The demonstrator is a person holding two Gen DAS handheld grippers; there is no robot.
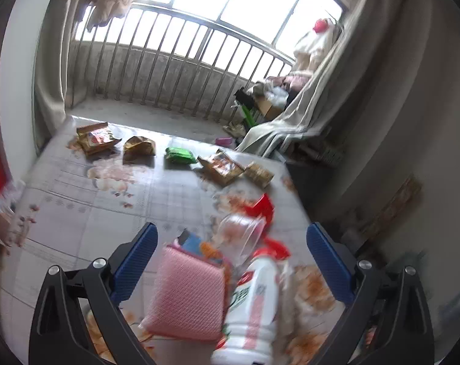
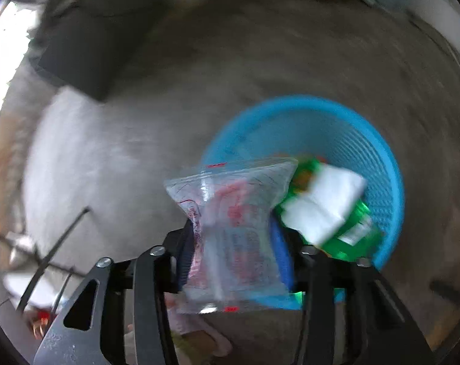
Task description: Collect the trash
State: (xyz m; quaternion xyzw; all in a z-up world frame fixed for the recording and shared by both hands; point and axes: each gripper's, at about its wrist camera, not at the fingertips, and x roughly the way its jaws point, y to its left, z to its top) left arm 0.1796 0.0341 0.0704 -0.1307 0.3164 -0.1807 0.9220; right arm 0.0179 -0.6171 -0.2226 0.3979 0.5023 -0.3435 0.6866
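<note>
The clear plastic packet (image 2: 233, 231) is sitting between the pads of the right gripper (image 2: 234, 252), pinched at its waist so that it flares out above and below. It is being carried pointing steeply down over the near left rim of the blue basket (image 2: 382, 164), which is standing on the grey floor (image 2: 199, 76); I judge this is so that it will fall inside once let go. The packet is transparent and crinkled, with red print and a red mark at its top and bottom seams. The picture is blurred, so I cannot tell whether the pads are pressing it firmly or already slackening.

Inside the basket, just right of the packet, a green and white wrapper (image 2: 327, 210) is already lying against the ribbed wall, so the collecting is under way.

In the left wrist view, the left gripper (image 1: 233, 261) is hanging wide apart with nothing between its blue pads (image 1: 135, 261). It is looking over the table (image 1: 77, 213), probably waiting for its next pick. Nearest to it are lying a pink sponge pad (image 1: 187, 298), a white bottle with a red cap (image 1: 254, 298) and a tipped clear cup (image 1: 239, 237), with a red scrap (image 1: 261, 208) just beyond.

Along the far edge of the table more wrappers are waiting: two golden packets (image 1: 97, 138) at the far left, a green packet (image 1: 179, 155) in the middle, and brown snack packs (image 1: 223, 167) to the right. Beyond the table a railing (image 1: 184, 60) is running below a bright window.
</note>
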